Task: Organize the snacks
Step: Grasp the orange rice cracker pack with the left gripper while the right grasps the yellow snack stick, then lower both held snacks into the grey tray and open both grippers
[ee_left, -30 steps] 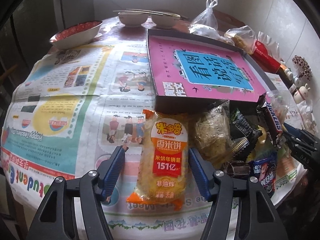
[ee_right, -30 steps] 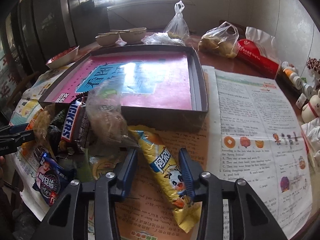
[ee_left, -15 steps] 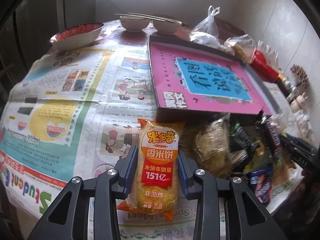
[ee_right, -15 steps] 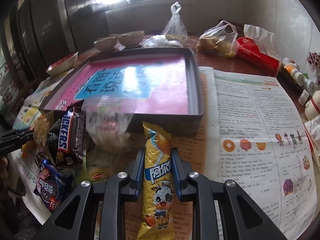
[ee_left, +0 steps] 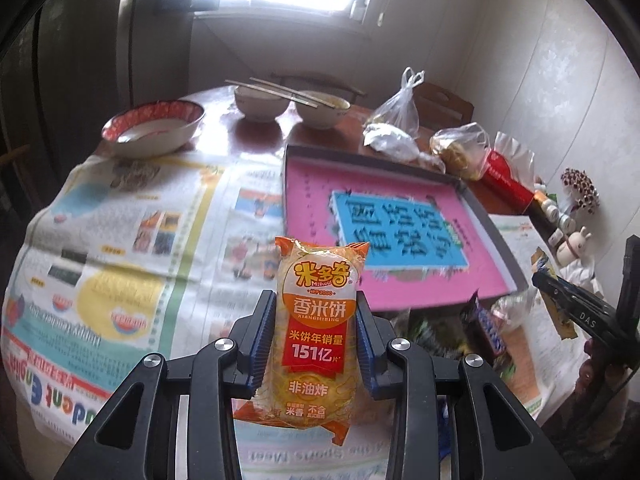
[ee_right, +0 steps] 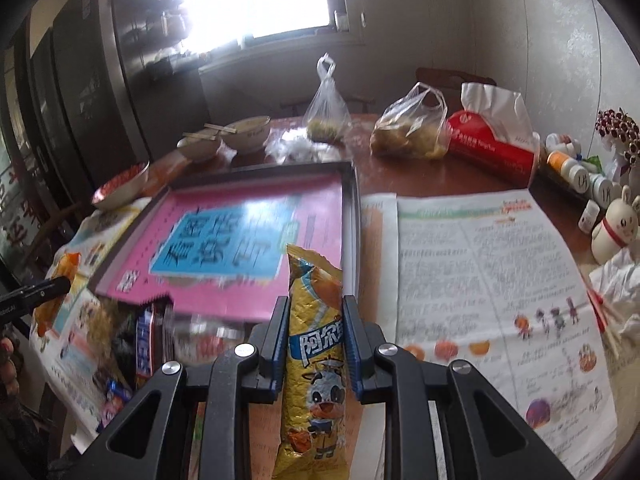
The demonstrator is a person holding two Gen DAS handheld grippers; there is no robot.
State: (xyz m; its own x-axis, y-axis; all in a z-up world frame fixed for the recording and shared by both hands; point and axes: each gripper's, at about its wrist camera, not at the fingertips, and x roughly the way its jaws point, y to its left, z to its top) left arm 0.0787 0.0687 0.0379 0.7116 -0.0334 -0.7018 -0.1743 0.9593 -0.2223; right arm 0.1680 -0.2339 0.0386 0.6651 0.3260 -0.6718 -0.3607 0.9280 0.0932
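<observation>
Orange-wrapped rice cracker pack (ee_left: 318,328) sits clamped in the left hand-held gripper (ee_left: 316,344), raised above the worktop (ee_left: 256,140) short of the pink-lined tray (ee_left: 400,216). The right hand-held gripper (ee_right: 316,344) pinches a yellow cow-print snack stick (ee_right: 316,368) just before the tray's near rim. Both should go in flat and side by side, squeezed lightly; the crackers probably crush easily. Remaining snacks (ee_right: 148,340), blurred, lie heaped against the tray's front edge.

Snack pile (ee_right: 148,332) motion-blurred, wrappers unreadable; yellow packet (ee_right: 314,380) bottom cut by frame edge; bottle labels (ee_right: 580,178) too small.
</observation>
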